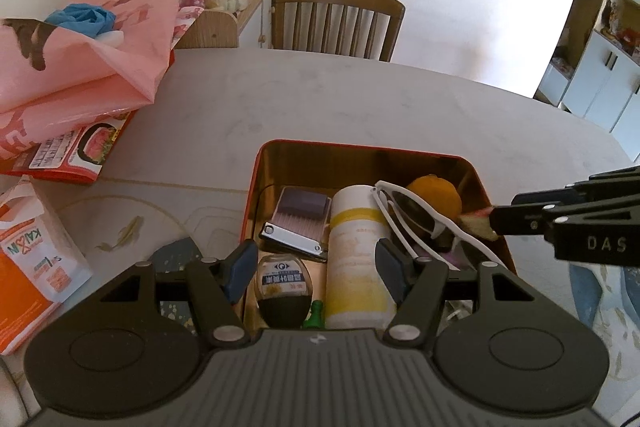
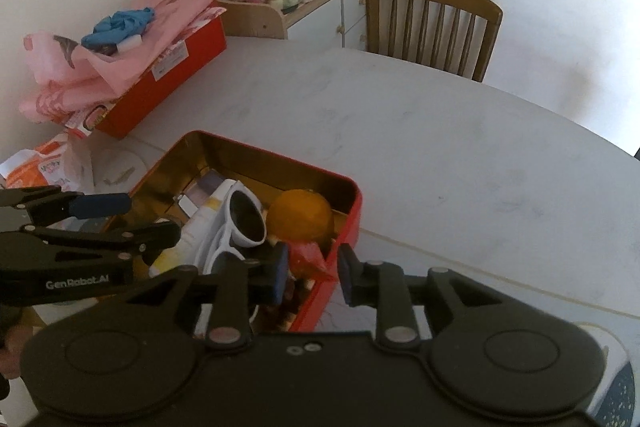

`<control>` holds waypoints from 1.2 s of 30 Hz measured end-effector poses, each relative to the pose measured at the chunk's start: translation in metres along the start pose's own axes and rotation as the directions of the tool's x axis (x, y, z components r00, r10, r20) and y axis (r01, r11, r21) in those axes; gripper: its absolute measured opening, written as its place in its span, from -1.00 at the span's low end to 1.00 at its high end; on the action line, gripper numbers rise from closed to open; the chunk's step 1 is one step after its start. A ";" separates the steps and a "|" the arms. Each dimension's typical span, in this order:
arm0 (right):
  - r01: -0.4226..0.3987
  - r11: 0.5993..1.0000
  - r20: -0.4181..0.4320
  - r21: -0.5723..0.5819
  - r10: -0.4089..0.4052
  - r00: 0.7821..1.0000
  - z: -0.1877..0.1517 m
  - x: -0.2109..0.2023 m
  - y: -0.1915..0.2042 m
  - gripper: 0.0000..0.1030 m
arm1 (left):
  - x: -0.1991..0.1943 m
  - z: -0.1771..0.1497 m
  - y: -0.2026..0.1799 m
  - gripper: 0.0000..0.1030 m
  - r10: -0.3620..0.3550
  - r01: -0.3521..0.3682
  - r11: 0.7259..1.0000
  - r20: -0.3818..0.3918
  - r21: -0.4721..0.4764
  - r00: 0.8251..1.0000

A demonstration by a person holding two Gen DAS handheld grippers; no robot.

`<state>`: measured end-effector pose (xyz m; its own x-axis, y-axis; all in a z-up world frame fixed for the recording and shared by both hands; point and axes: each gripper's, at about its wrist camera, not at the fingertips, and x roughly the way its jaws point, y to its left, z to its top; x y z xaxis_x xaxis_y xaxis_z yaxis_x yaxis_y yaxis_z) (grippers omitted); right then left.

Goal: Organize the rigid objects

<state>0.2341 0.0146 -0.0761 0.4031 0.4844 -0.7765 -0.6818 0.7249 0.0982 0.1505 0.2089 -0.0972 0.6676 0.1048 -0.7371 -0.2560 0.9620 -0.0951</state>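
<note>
Over the red tin (image 1: 256,187) at lower centre, both grippers (image 1: 316,267) (image 2: 312,273) hover with jaws spread, empty; the light, brittle sunglasses (image 1: 416,219) look best pinched at the stiff frame.

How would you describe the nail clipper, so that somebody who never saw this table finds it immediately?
Find the open red tin with the gold inside on the white table. The nail clipper lies in its left half, across the near edge of a purple comb-like piece, beside the white and yellow tube. It is the only shiny metal thing there.
</note>
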 end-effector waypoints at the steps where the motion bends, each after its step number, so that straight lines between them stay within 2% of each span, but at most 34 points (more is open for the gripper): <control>1: 0.001 1.000 0.004 0.006 -0.001 1.000 -0.001 -0.004 -0.001 -0.49 | -0.003 0.000 0.000 0.25 -0.001 0.001 1.000 0.000 0.001 1.000; 8: -0.022 0.999 0.038 0.031 0.021 0.999 -0.010 -0.032 -0.002 -0.42 | -0.030 -0.003 -0.005 0.25 -0.009 0.009 1.000 0.034 0.005 0.999; 12: -0.032 0.999 0.059 0.026 0.031 0.998 -0.019 -0.050 0.003 -0.35 | -0.050 -0.004 -0.011 0.43 -0.009 0.009 1.000 0.062 0.011 0.998; 18: -0.045 0.999 0.103 0.010 0.043 0.994 -0.034 -0.079 0.016 -0.16 | -0.076 -0.011 -0.021 0.45 -0.019 0.016 0.999 0.083 0.028 0.996; 20: -0.053 0.999 0.122 0.006 0.052 0.991 -0.038 -0.089 0.020 0.01 | -0.085 -0.015 -0.024 0.45 -0.022 0.019 0.999 0.091 0.036 0.996; 23: -0.051 0.999 0.157 -0.001 0.051 0.986 -0.044 -0.104 0.026 0.24 | -0.099 -0.019 -0.028 0.57 -0.033 0.028 0.999 0.110 0.042 0.993; 25: -0.046 0.999 0.176 -0.003 0.046 0.983 -0.048 -0.112 0.029 0.26 | -0.108 -0.022 -0.031 0.60 -0.039 0.033 0.998 0.123 0.046 0.992; 27: -0.047 0.999 0.190 -0.001 0.047 0.981 -0.053 -0.119 0.031 0.38 | -0.115 -0.024 -0.034 0.62 -0.044 0.038 0.998 0.126 0.049 0.991; 30: -0.032 0.999 0.224 -0.012 0.033 0.974 -0.060 -0.133 0.034 0.62 | -0.125 -0.028 -0.037 0.63 -0.063 0.056 0.997 0.129 0.050 0.990; 32: -0.018 1.000 0.242 -0.014 0.021 0.970 -0.065 -0.139 0.037 0.87 | -0.131 -0.031 -0.041 0.68 -0.059 0.052 0.997 0.127 0.058 0.990; 36: -0.004 1.000 0.262 -0.001 0.004 0.965 -0.073 -0.148 0.038 0.99 | -0.141 -0.036 -0.046 0.95 -0.062 0.053 0.996 0.140 0.072 0.988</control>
<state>0.1038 -0.0661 -0.0029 0.5462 0.5987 -0.5859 -0.6841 0.7224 0.1005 0.0435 0.1412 -0.0130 0.7733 0.0789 -0.6291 -0.1696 0.9818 -0.0854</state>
